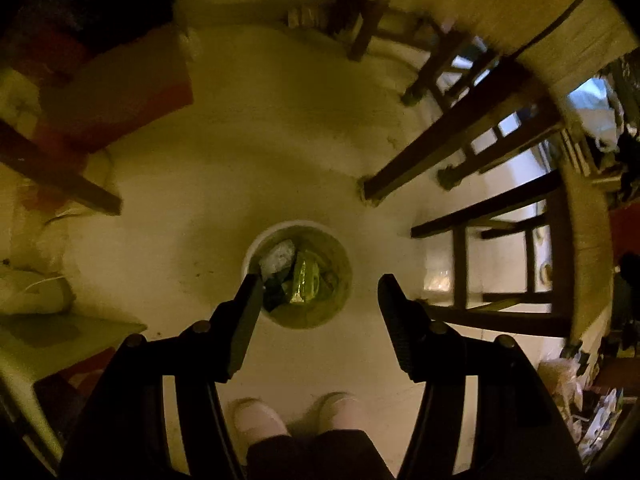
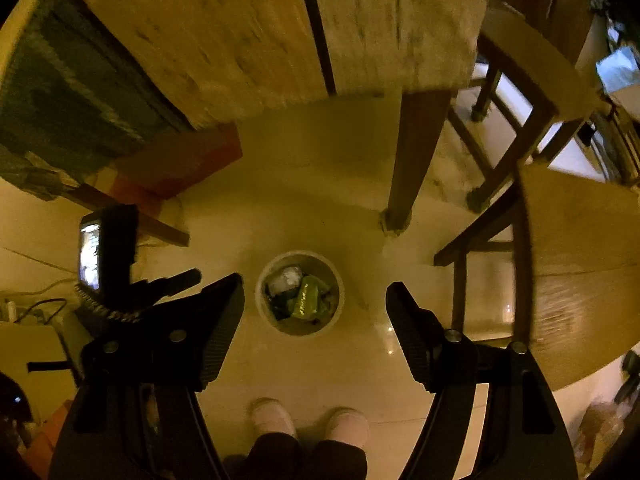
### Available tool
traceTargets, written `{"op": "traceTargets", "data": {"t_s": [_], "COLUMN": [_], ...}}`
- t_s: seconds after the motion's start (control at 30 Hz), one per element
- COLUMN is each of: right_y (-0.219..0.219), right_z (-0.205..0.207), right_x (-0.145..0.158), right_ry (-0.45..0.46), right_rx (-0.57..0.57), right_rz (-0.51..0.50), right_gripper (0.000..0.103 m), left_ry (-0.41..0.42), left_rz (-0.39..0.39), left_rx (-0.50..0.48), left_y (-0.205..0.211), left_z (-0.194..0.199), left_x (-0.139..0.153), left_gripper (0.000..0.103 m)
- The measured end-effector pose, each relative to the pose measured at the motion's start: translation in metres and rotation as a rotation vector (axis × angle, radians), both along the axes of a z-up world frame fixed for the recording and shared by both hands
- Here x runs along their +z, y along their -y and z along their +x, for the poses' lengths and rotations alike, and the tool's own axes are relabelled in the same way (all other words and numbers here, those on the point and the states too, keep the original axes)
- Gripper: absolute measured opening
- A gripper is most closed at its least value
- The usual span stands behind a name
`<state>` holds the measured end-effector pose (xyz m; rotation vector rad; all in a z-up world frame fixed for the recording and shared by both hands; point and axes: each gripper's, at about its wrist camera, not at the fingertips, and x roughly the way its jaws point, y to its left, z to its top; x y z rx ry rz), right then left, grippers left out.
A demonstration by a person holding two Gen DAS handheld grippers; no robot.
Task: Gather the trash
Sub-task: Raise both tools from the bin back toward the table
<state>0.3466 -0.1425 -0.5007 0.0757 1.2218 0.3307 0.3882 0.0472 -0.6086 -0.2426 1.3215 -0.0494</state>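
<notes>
A round white bin [image 1: 256, 246] stands on the pale floor straight below me. Inside lie a green wrapper [image 1: 306, 282], a crumpled grey-white piece [image 1: 278, 258] and some dark scraps. My left gripper [image 1: 319, 280] hangs high above the bin, open, with nothing between its black fingers [image 1: 240, 320]. The right wrist view shows the same bin [image 2: 300, 327], its green wrapper [image 2: 306, 300] and the white piece [image 2: 285, 279]. My right gripper [image 2: 316, 283] is also open and empty, well above the bin.
The person's feet in pale slippers [image 1: 260, 420] stand just before the bin. A wooden table [image 2: 240, 32] with dark legs [image 2: 412, 160] is beyond it, chairs [image 1: 500, 272] to the right, a red box [image 1: 120, 92] to the left. A black device with a lit screen [image 2: 90, 256] is beside my right gripper.
</notes>
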Motion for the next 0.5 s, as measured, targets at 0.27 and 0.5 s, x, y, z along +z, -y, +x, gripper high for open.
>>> {"op": "traceTargets", "data": {"t_s": [0.27,0.5], "right_y": [0.007,0.021], "right_z": [-0.021,-0.075], "right_x": [0.141,0.298], "right_ry": [0.14,0.395], "right_rx": [0.051,0.089], "right_rz": [0.027,0.084], "right_gripper": [0.07,0.07], "left_ry": [0.194,0.486], "left_rz": [0.069,0.104], "left_rx": [0.087,0.143], "left_y": [-0.018,-0.015], "left_z": [-0.049,-0.11], "left_x": [0.201,0.387], "left_gripper": [0.059,0.059]}}
